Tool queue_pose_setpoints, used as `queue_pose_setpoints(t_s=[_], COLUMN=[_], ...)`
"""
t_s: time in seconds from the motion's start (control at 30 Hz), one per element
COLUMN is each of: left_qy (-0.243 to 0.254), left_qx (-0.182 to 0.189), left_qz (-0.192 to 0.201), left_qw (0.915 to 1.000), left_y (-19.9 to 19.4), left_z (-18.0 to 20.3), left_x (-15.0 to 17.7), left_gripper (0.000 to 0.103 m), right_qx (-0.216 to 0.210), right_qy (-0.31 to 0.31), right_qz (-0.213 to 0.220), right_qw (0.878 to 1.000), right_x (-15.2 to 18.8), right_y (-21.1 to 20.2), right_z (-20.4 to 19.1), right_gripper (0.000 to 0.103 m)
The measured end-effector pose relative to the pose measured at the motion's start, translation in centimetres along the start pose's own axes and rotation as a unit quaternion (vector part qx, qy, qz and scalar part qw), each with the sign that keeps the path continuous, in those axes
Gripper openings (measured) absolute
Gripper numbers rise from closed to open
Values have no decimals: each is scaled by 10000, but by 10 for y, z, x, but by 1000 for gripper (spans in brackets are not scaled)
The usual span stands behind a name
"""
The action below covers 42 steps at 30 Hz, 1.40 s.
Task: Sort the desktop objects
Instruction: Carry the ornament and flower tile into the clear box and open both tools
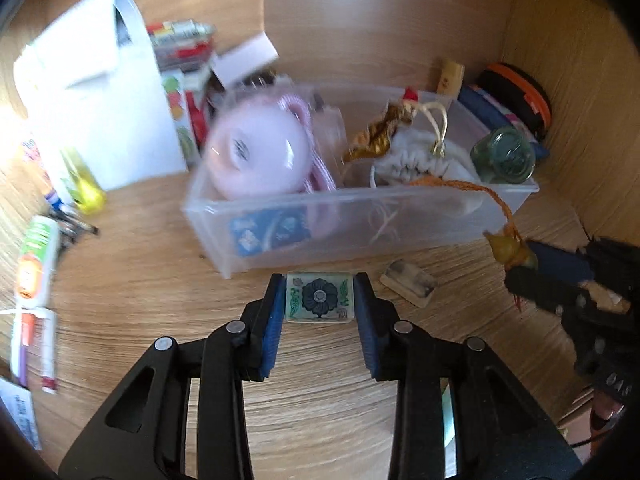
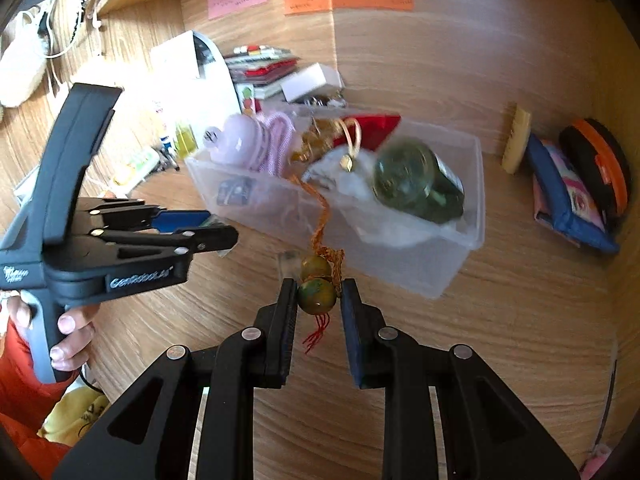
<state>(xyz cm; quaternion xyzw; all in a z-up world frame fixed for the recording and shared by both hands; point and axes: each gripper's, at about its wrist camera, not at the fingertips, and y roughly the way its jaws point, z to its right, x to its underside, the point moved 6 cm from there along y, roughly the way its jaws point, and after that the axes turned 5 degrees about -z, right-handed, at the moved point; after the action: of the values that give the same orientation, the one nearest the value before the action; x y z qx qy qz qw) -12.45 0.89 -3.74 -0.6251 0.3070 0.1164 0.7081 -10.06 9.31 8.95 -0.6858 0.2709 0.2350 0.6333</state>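
Over on the left, the left gripper (image 1: 319,300) is clamped on a small square tile printed with a dark flower and green leaves (image 1: 319,297), blue pads pressing its two side edges, just in front of the clear plastic storage bin (image 1: 256,216). Whether the tile rests on the wooden desk (image 1: 160,280) or is lifted a touch, the blur won't let me say. A good way from here: raise it straight, keep the squeeze even so the flat piece doesn't pivot, clear the bin's near wall, then let go low over the left compartment beside the pale pink round pouch (image 1: 256,156).

Moving right, a second pale tile (image 1: 408,282) lies flat on the desk, apparently next in line.

Further right, the right gripper (image 2: 318,300) pinches the lower bead of an amber-green double-bead charm on an orange braided cord (image 2: 316,294); the cord runs up over the bin wall toward the white drawstring pouch (image 2: 344,180). Here I'd carry the beads up and over the rim, following the cord so it doesn't drag the pouch, and release inside, short of the green glass jar (image 2: 416,180).
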Motion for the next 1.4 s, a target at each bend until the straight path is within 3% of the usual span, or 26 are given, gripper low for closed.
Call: queue_pose_setpoints(t_s=[0.2,0.37,0.77,0.97,1.27,1.4], left_qy=[77,47,72,280,50,-6], left_qx=[-24,30,255,168,566,574], left_qz=[518,741,564,610,350,527], left_qw=[9986,9972,9981,9976,9978,9970], left_y=[-13,-29,-10,-3,3,-14], left_z=[15,19,38,49,45,43], left_x=[-33,-34,-42,-50,-46,-42], left_gripper=[34,34,34,34,33,44], right_qx=[-47,-131,-397,-397,-336,-308], right_qy=[-21,86,284,241,278,246], right_qz=[474,613,267,227,114,98], right_qw=[9989,9980,9985,9987,9990,9992], right_x=[-27,-50,-68,-74,-72,-71], right_y=[-23,-22,24,36,41,37], right_z=[-3,0,9,10,14,12], right_gripper=[20,20,20,20,21,25])
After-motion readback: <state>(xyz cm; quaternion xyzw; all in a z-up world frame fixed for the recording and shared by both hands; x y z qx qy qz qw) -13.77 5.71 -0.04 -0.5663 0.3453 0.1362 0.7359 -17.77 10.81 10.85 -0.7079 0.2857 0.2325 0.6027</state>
